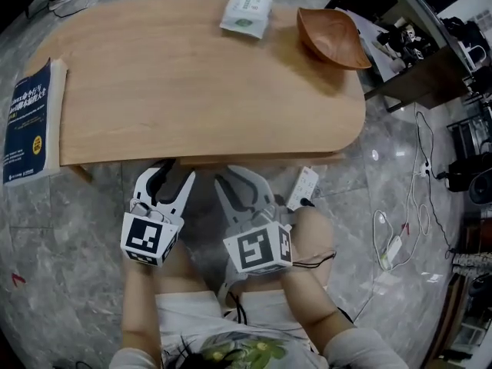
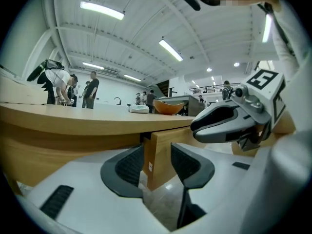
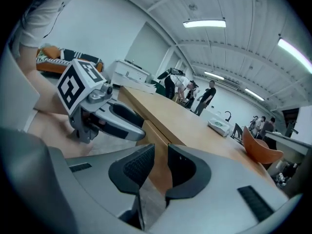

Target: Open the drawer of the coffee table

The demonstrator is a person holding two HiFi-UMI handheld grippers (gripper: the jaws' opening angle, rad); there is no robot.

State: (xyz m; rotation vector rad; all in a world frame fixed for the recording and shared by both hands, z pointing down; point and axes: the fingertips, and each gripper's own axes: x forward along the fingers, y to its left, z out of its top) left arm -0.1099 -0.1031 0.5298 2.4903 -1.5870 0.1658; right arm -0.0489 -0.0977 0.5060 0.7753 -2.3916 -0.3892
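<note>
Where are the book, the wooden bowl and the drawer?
book (image 1: 29, 121), head view, middle of blue cover
wooden bowl (image 1: 330, 35), head view, inner hollow
drawer (image 2: 161, 157), left gripper view, front panel near corner

This is a large open hall set up as a lab or demonstration space, with home furniture placed in it. Above and beyond the left hand-held gripper (image 2: 157, 152), a high white ribbed ceiling (image 2: 146, 28) carries long strip lights (image 2: 102, 10), and people (image 2: 90, 89) stand at counters far past the bench (image 1: 207, 83). Beneath both hand-held grippers runs polished grey stone floor (image 1: 69, 229). A power strip (image 1: 303, 188) and loose white cables (image 1: 393, 246) lie right of the right hand-held gripper (image 1: 240, 187). Left of that one stand a sofa (image 3: 53, 57) and a white cabinet (image 3: 129, 72).
</note>
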